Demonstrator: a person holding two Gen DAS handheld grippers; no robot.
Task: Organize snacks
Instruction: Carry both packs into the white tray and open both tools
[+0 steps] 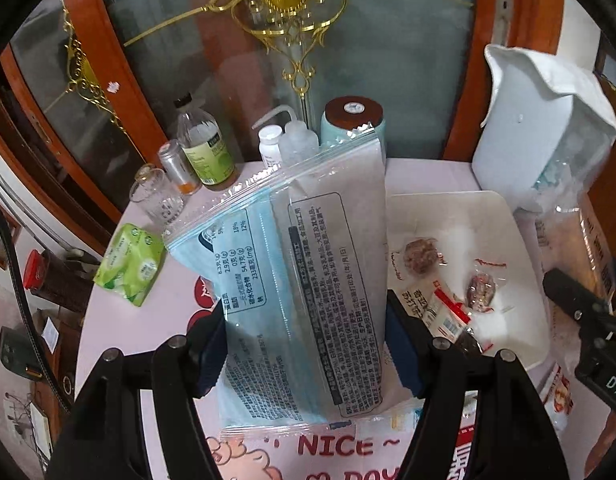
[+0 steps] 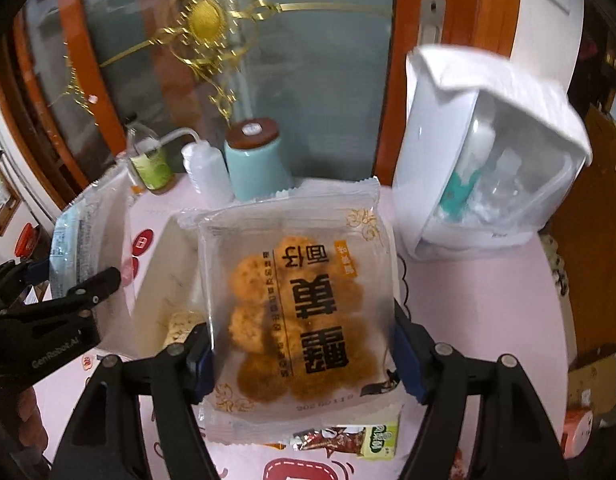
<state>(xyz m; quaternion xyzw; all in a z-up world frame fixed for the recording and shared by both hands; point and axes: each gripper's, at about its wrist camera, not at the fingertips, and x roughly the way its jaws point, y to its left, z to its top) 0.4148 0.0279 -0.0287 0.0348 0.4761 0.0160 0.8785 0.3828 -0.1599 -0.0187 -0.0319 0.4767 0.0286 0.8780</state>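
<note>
two packs up: left gripper [image 1: 305,354] clamps blue zip bag [image 1: 291,280], right gripper [image 2: 301,360] clamps cookie pack [image 2: 295,300], both above table. white tray [image 1: 520,240] at 3 o'clock of zip bag; lower flat, let go w/o crushing cookies.

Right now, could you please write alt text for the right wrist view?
The right gripper holds a clear packet of golden-brown cookies above a pink table. Behind it stand a white tray, a teal jar and a white container.
</note>
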